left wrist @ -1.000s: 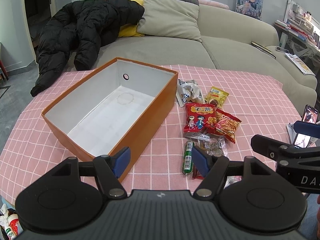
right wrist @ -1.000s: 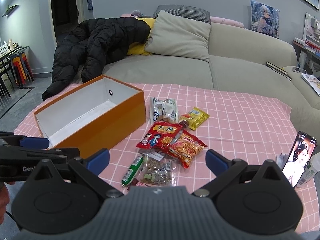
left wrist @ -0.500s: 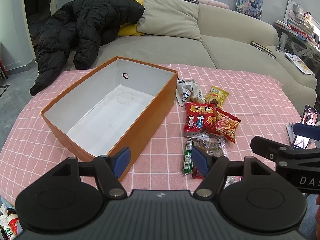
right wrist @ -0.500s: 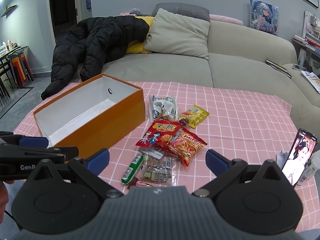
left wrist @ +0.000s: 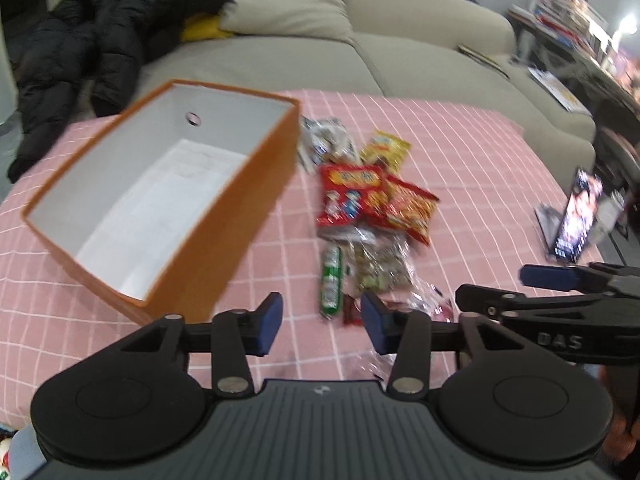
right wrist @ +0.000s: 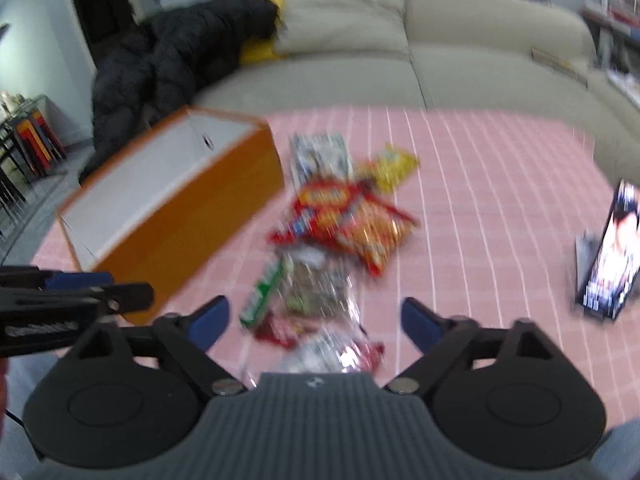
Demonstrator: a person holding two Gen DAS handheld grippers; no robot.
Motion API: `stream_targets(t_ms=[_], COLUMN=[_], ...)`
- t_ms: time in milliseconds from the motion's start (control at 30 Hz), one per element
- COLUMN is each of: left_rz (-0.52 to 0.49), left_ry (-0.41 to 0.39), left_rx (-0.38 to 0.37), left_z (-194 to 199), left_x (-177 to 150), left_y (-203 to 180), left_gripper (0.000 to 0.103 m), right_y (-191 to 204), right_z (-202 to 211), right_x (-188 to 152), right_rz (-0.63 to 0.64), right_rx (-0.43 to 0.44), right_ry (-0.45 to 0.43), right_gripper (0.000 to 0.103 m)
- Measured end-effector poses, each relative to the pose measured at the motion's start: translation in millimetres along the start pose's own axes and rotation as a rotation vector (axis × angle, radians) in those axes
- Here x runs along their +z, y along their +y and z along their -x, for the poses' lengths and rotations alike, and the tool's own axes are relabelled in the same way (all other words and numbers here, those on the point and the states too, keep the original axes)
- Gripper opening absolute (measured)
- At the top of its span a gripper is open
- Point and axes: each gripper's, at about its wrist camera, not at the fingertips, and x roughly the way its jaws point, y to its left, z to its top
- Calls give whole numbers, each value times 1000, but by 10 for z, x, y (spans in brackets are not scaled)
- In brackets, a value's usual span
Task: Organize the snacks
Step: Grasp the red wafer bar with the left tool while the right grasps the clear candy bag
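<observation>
An open orange box [left wrist: 224,216], white inside and holding nothing, stands on the left of the pink checked tablecloth [left wrist: 472,152]. Right of it lies a pile of snacks: red packets [left wrist: 352,196], a yellow packet [left wrist: 386,148], a green stick pack [left wrist: 331,280] and a clear bag [left wrist: 380,268]. My left gripper [left wrist: 322,326] hovers at the pile's near end, jaws closing, pads touching nothing. My right gripper [right wrist: 316,322] hangs over the clear bag [right wrist: 320,288] and a small red wrapper [right wrist: 276,330]. Its jaws are closing too, clear of the packets.
A phone [right wrist: 612,248] stands propped on the table's right side. Behind the table runs a beige sofa [left wrist: 280,56] with a black jacket [left wrist: 80,48] and a pillow [left wrist: 292,4]. The box [right wrist: 180,208] sits just left of the pile.
Both grippers' jaws have narrowed. The right gripper has dropped toward the snack pile and both views have tipped downward; the snacks and box have not moved.
</observation>
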Motion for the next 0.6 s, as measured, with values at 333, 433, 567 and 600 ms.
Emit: stream_targets(t_ms=[333, 433, 567, 600], left_rz=[-41, -48, -60, -62], left_ry=[140, 166, 186, 187], left_rx=[-66, -51, -32, -29], left_z=[-499, -623, -746, -772], left_x=[-4, 32, 64, 66], left_y=[-93, -52, 0, 10], left_gripper=[57, 57, 57, 57], right_y=[-307, -254, -158, -133], right_z=[-453, -589, -801, -860], right_x=[-238, -236, -194, -179], right_rz=[-139, -183, -231, -240], right_rx=[17, 28, 27, 18], right_ry=[182, 209, 232, 246], right_gripper=[67, 68, 68, 68])
